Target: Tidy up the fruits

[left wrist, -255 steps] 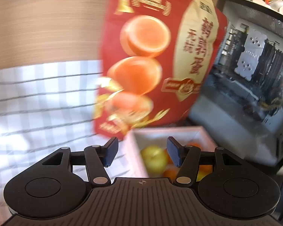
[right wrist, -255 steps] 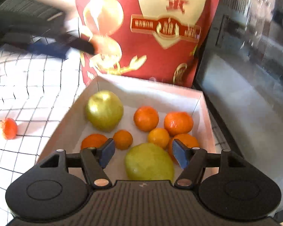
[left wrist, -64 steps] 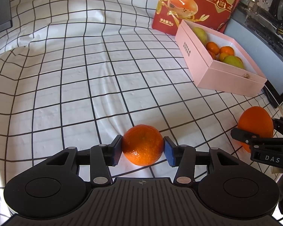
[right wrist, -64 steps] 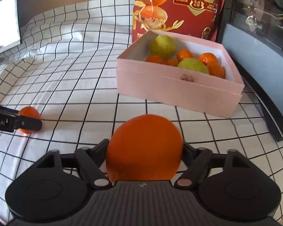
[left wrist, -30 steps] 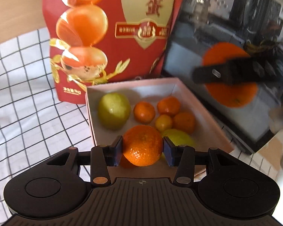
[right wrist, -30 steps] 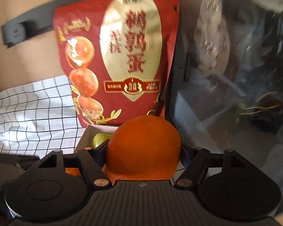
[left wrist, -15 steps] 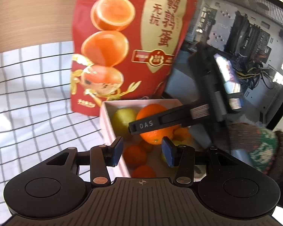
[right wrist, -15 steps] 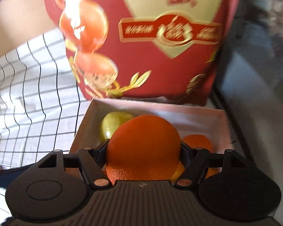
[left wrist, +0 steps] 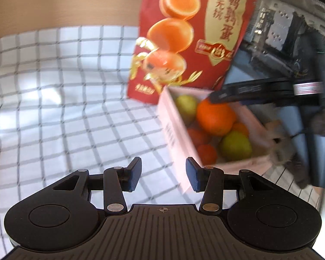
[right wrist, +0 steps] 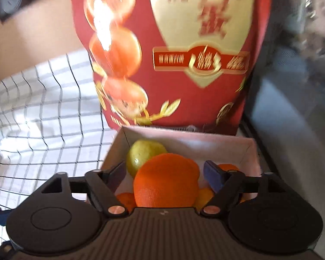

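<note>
Large orange [right wrist: 165, 181]: sits in the pink box [left wrist: 173, 134], on top of the other fruit, between a green fruit at the back and small oranges around it. In the left wrist view it is the biggest fruit [left wrist: 215, 117] in the box.
Other fruit in the box: 2 green fruits, 1 at the back [left wrist: 186, 106] and 1 near the front [left wrist: 235, 145]; small oranges [left wrist: 207, 154] lie low beside them.
Right gripper [right wrist: 164, 173]: points down into the box from above its near side. Its jaws are spread wider than the large orange, 1 finger on each side; whether either pad touches the fruit cannot be told. In the left wrist view 1 dark finger [left wrist: 249, 91] reaches in from the right, its tip at the top of the large orange.
Left gripper [left wrist: 163, 174]: hovers over the checked cloth [left wrist: 65, 108], just left of the box's near corner, aimed forward and slightly down. Its jaws are spread with nothing between them.
Pink box: rests on the cloth, in front of the red bag [left wrist: 190, 39].
Red bag: stands upright behind the box, printed with orange halves.
Right of the box: a dark computer case [left wrist: 292, 32], blurred.
</note>
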Available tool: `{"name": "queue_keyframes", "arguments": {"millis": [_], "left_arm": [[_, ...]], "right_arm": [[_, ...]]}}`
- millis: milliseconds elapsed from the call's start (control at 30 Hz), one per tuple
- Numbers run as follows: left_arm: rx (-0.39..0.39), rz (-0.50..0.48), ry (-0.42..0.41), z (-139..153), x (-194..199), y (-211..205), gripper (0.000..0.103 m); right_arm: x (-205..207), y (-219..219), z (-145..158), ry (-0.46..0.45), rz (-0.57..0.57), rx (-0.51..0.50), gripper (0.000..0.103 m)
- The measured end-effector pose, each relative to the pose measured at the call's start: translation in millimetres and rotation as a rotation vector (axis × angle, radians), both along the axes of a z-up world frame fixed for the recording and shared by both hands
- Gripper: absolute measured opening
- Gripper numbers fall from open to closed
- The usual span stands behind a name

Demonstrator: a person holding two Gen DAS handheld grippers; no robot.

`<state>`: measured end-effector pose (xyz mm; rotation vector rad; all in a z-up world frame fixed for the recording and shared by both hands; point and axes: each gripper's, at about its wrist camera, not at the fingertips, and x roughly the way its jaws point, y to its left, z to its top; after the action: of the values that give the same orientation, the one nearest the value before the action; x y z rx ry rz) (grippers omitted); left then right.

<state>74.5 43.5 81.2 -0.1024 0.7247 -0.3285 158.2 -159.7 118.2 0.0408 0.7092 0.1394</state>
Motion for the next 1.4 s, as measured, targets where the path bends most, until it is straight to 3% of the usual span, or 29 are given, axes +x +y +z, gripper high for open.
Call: {"name": "queue_keyframes", "arguments": {"millis": [300, 467, 633, 800, 900, 967, 1200, 1400], "left_arm": [[0.097, 0.053, -0.029, -32, -55, 5, 0.050], [0.141, 0.104, -0.071, -46, -77, 6, 0.050], [0.147, 0.154, -0.044, -62, -75, 3, 0.050], [0.153, 0.184, -0.090, -69, -70, -4, 0.051], [0.175, 0.185, -0.115, -72, -63, -7, 0.051], [0.187, 0.179, -0.117, -72, -58, -9, 0.052], [0.208, 0.175, -0.119, -73, -55, -13, 0.054], [0.204, 0.174, -0.118, -73, -55, -12, 0.053]], "right_arm": [[-100, 15, -20, -0.098, 0.041, -0.031, 0.083], [-142, 32, -42, -0.082, 0.030, -0.068, 0.086], [-147, 39, -74, 0.014, 0.005, -0.059, 0.086], [-144, 54, -94, 0.038, 0.006, -0.131, 0.086], [-143, 57, -97, 0.001, -0.039, -0.168, 0.092], [-139, 57, -100, -0.009, -0.090, -0.198, 0.103], [-136, 36, -111, -0.050, -0.075, -0.060, 0.103], [-137, 38, -113, -0.070, -0.086, -0.052, 0.103]]}}
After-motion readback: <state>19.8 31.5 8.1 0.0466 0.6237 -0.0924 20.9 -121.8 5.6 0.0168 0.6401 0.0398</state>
